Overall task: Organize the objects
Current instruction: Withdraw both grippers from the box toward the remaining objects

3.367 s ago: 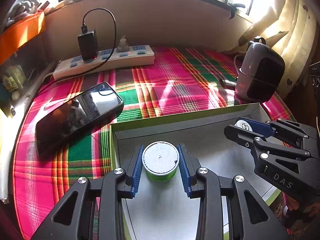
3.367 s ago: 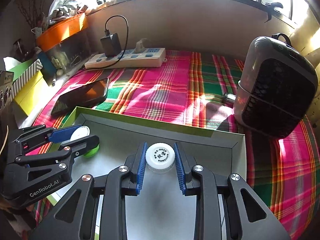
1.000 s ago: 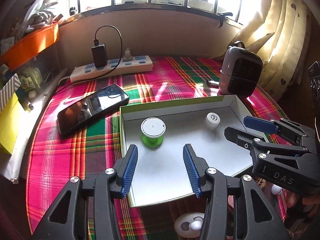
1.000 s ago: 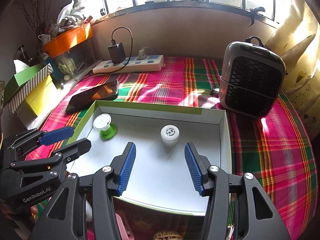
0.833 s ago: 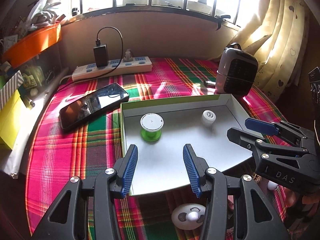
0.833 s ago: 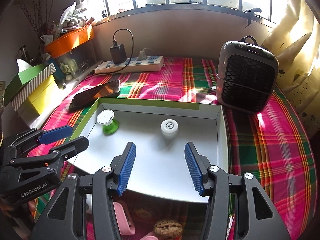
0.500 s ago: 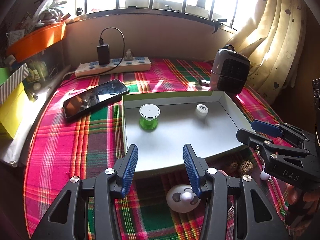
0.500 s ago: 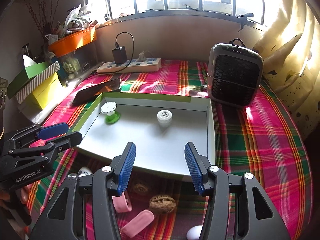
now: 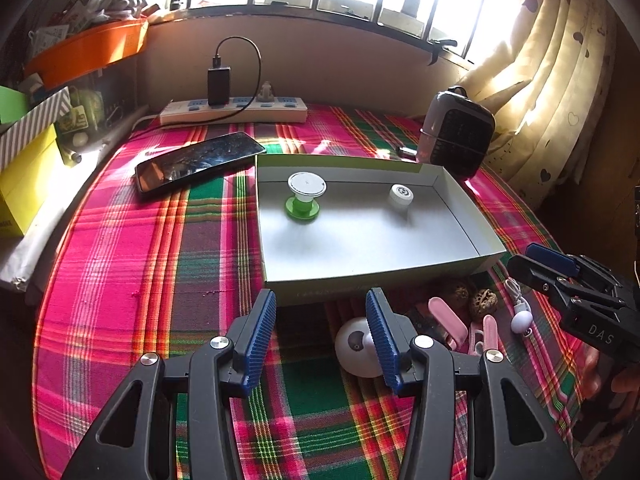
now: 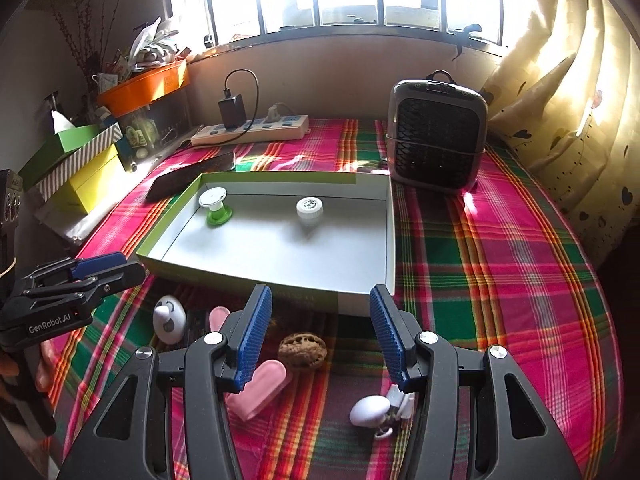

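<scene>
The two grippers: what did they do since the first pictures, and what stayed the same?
Both let go: the left gripper released the green spool, the right gripper the white bottle. Both drew back open, off the box, over small items on the cloth. Spool, bottle, box and phone stayed put.

Phone [image 9: 198,161] flat on plaid cloth [image 9: 120,264], power strip [image 9: 234,113] w/ charger behind, heater [image 10: 438,142] far right.
</scene>
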